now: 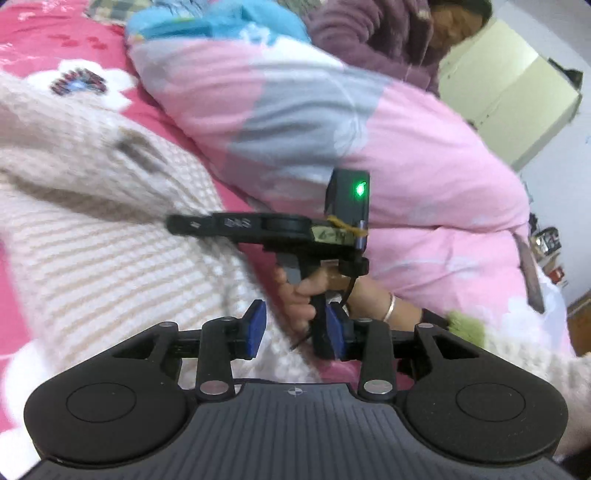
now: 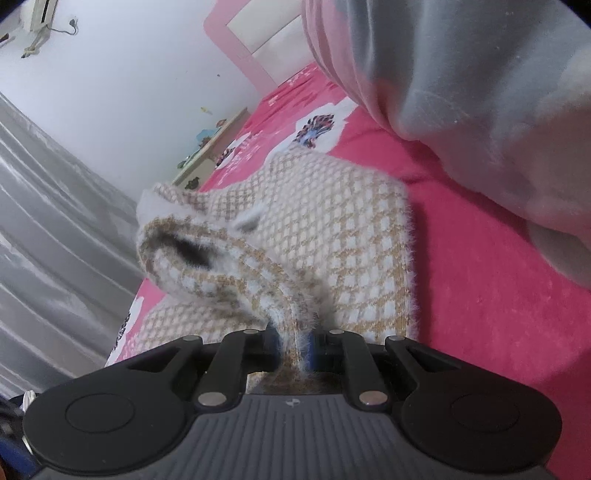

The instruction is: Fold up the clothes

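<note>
A cream and beige knit sweater (image 1: 110, 229) lies on the pink flowered bed sheet (image 1: 44, 37). My left gripper (image 1: 295, 328) stands open just above its edge, and its blue pads (image 1: 255, 325) touch nothing. Ahead of it a hand with a bracelet (image 1: 373, 295) holds my right gripper (image 1: 181, 223), whose tips point left over the sweater. In the right wrist view my right gripper (image 2: 293, 345) is shut on a bunched fold of the sweater (image 2: 332, 229), which rises from the jaws and drapes back onto the sheet (image 2: 480, 277).
A bulky pink and grey quilt (image 1: 406, 166) (image 2: 461, 92) lies close beside the sweater. Blue fabric (image 1: 221, 18) and a purple garment (image 1: 369, 29) are piled behind it. A cream cabinet (image 1: 509, 96) stands at the right, a grey curtain (image 2: 55, 221) past the bed's edge.
</note>
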A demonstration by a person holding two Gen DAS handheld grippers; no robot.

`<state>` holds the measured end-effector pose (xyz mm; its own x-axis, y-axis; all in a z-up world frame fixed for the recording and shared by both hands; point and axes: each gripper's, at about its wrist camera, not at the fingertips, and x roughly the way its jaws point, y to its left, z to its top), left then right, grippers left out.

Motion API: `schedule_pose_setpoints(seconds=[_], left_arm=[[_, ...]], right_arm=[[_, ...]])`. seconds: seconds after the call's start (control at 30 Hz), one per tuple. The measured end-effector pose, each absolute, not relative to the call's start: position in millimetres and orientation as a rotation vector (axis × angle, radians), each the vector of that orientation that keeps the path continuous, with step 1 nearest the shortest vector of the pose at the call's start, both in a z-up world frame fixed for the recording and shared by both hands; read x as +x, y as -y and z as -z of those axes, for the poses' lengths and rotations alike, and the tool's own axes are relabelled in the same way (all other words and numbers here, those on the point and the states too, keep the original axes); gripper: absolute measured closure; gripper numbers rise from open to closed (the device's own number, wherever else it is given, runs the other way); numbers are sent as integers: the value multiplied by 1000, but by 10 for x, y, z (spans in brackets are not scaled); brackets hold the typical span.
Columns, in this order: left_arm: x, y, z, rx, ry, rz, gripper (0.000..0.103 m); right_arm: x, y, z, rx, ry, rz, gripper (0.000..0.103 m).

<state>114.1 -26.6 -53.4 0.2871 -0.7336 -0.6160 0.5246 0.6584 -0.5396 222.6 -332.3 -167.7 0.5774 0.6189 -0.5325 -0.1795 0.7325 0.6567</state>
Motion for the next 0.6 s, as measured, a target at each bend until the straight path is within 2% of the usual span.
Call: schedule_pose_setpoints(seconds=[0.13, 0.23, 0.33, 0.47, 0.6], left_arm=[[1084, -37, 424, -293, -924, 804, 67], [1124, 1, 587, -249, -1041, 808, 66], [991, 38, 575, -402, -1167, 1108, 67], [514, 61, 92, -371, -1060, 1483, 64], [312, -116, -194, -303, -1024, 1477, 64]], right_arm=[[2253, 3339, 1676, 599, -850, -493, 89], [2238, 3358, 1663, 599, -865, -484, 88], [2221, 3337, 1646, 582, -877, -469, 88], [2242, 3311, 1629, 570, -902, -454, 87], [2245, 3299, 1619, 565, -921, -448, 86]])
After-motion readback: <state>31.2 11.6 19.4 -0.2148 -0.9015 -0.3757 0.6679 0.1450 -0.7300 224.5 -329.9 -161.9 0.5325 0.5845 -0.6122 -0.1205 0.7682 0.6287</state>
